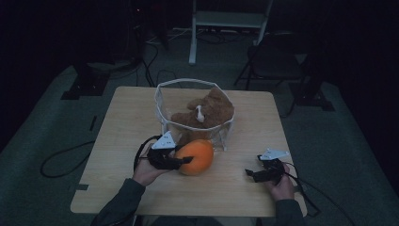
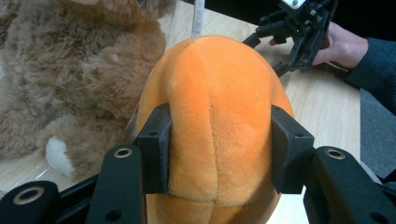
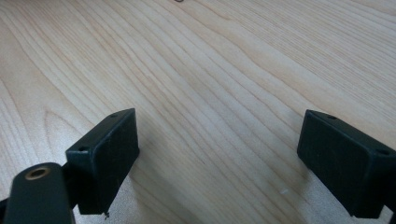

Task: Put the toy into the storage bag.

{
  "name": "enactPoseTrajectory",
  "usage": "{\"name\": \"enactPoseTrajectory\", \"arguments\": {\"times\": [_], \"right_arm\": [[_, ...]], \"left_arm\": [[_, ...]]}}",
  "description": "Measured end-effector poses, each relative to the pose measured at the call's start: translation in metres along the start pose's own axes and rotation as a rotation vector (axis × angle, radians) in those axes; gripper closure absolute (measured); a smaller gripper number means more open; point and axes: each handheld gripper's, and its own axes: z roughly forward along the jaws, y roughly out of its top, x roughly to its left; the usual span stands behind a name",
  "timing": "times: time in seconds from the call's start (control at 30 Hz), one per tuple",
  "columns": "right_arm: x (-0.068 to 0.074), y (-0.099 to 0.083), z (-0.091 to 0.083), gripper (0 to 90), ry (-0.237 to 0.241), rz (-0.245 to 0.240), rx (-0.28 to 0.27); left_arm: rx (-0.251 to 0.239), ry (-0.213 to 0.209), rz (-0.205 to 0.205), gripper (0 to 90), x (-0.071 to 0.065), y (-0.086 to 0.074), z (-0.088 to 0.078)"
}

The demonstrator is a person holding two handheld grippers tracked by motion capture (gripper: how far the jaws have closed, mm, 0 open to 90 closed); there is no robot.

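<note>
On the square light-wood table [image 1: 127, 183] stands a clear plastic basket with a white rim [image 1: 162, 113] holding a fluffy brown plush bear [image 1: 207, 113] — just in front of it, touching its near wall, is the round orange plush ball [image 1: 196, 157]. The left gripper [image 2: 218, 154] pinches that ball, pads pressed into its sides. The right gripper [image 3: 219, 163] — well apart, low over bare wood — has its jaws spread wide, nothing between them.
</note>
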Motion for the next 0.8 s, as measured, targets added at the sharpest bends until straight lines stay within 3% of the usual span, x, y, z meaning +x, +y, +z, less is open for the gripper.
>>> {"name": "enactPoseTrajectory", "arguments": {"times": [0.8], "right_arm": [[0.0,0.0,0.0,11.9,0.0,-0.003,0.0]], "left_arm": [[-0.039,-0.006,0.012,50.1,-0.004,0.009,-0.012]]}}
